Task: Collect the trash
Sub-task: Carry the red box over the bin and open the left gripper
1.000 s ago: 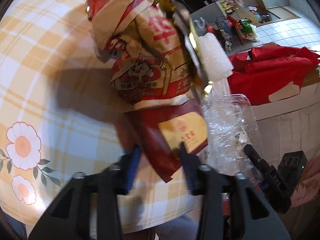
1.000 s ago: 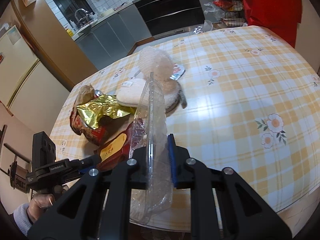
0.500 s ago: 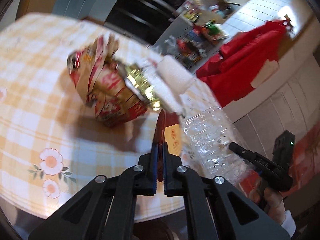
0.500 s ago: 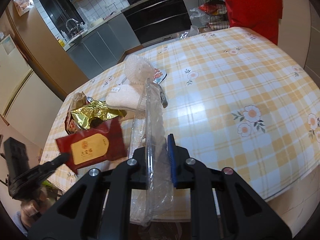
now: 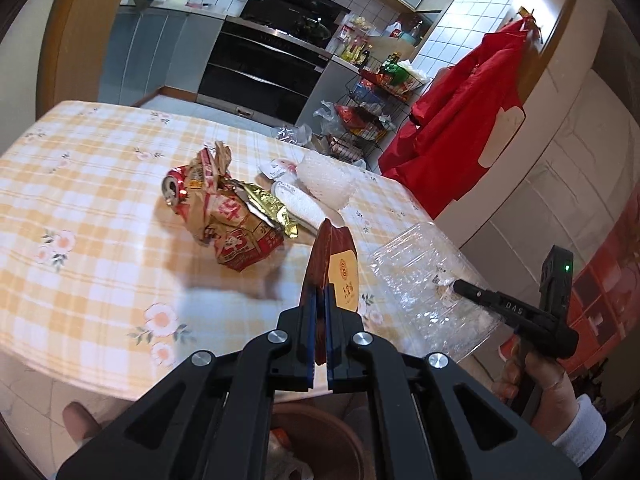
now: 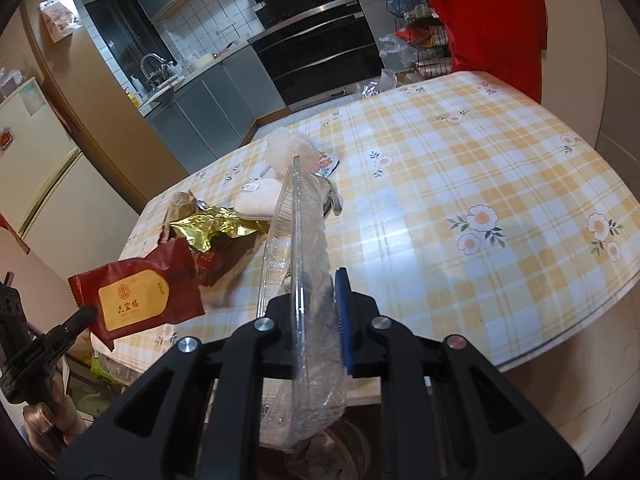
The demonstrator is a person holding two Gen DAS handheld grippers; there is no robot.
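My left gripper (image 5: 319, 300) is shut on a dark red snack wrapper (image 5: 334, 256) with a gold label, held in the air off the table's near edge; it also shows in the right wrist view (image 6: 136, 294). My right gripper (image 6: 318, 292) is shut on a clear plastic clamshell container (image 6: 296, 240), also seen in the left wrist view (image 5: 428, 292). Both are held above a brown bin (image 5: 320, 440) with trash inside. On the table lie a crumpled paper bag (image 5: 228, 216), a red can (image 5: 176, 190), gold foil (image 5: 268, 204) and white foam pieces (image 5: 324, 180).
The table has a yellow checked cloth (image 5: 92, 208) with flowers. A red garment (image 5: 460, 120) hangs by the wall at right. A wire rack (image 5: 372, 96) of groceries and a black oven (image 5: 268, 64) stand behind the table.
My left gripper closed on the red wrapper, lifted it off the table and pulled back past the near edge. The right gripper also drew back a little with the clamshell.
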